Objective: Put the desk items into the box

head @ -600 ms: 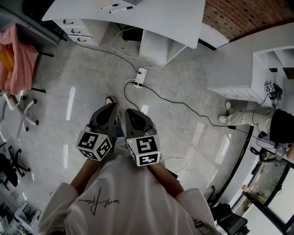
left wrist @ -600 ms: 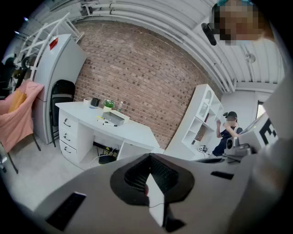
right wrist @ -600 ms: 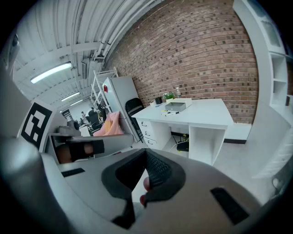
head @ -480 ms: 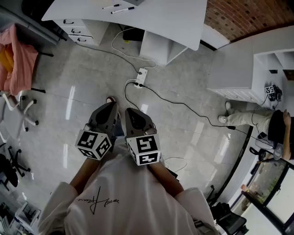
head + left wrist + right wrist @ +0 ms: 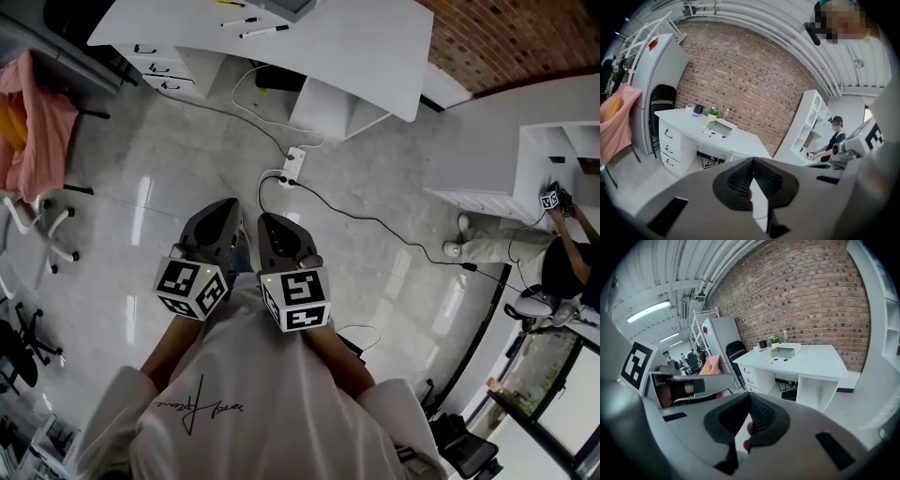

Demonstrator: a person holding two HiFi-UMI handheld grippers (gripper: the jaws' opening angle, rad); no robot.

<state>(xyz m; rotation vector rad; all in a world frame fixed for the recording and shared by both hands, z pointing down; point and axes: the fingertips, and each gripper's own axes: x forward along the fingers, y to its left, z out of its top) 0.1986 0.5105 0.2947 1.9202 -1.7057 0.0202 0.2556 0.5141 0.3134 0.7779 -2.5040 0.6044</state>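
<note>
Far to the left, a pink cloth (image 5: 33,122) lies over a chair (image 5: 42,220). My left claw (image 5: 223,208) is up in front of my chest, over the shiny floor (image 5: 141,187). It is closed tight and has nothing in it. Just beside it on the right is my right claw (image 5: 272,223). Its two sides are pressed together too, and it holds nothing. On the floor past the claws lies a white plug strip (image 5: 293,166) with wires (image 5: 375,217) running from it. Farther off stands the white table (image 5: 356,42). The pens (image 5: 262,31) lie on top of it, and the grey box (image 5: 292,7) sits just beside them. They are well apart from my claws. Far to the right, another person (image 5: 562,262) sits by a white shelf (image 5: 553,131).
</note>
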